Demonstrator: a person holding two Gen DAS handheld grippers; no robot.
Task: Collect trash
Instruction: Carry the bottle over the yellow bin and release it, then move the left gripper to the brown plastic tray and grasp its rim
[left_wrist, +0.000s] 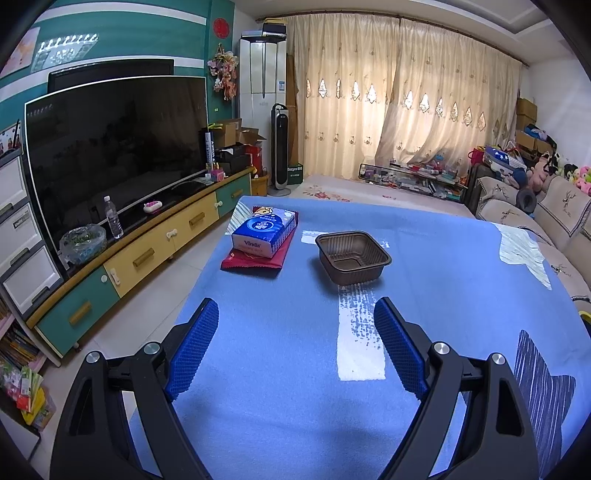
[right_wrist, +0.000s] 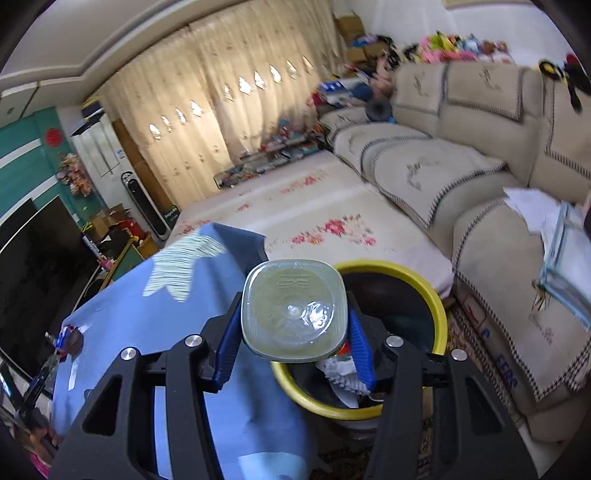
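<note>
The right gripper (right_wrist: 293, 334) fingers clamp a clear plastic bottle (right_wrist: 293, 314), the yellow-rimmed trash bin (right_wrist: 439, 306) just beyond. The left gripper (left_wrist: 295, 317) fingers gape empty, with a brown plastic tray (left_wrist: 352, 256) ahead on the counter (left_wrist: 280, 369).

A lived-in living room of a home is shown; a large television (left_wrist: 114, 155) is stood on a long drawered cabinet (left_wrist: 147, 254); the far wall is covered by drawn cream curtains (left_wrist: 399, 99); a beige sofa (right_wrist: 461, 155) is lined with what seem to be soft toys (right_wrist: 465, 46), blurred in that view; a flowered rug (right_wrist: 314, 210) is spread on the floor; a table is draped in a blue cloth (left_wrist: 424, 258).
</note>
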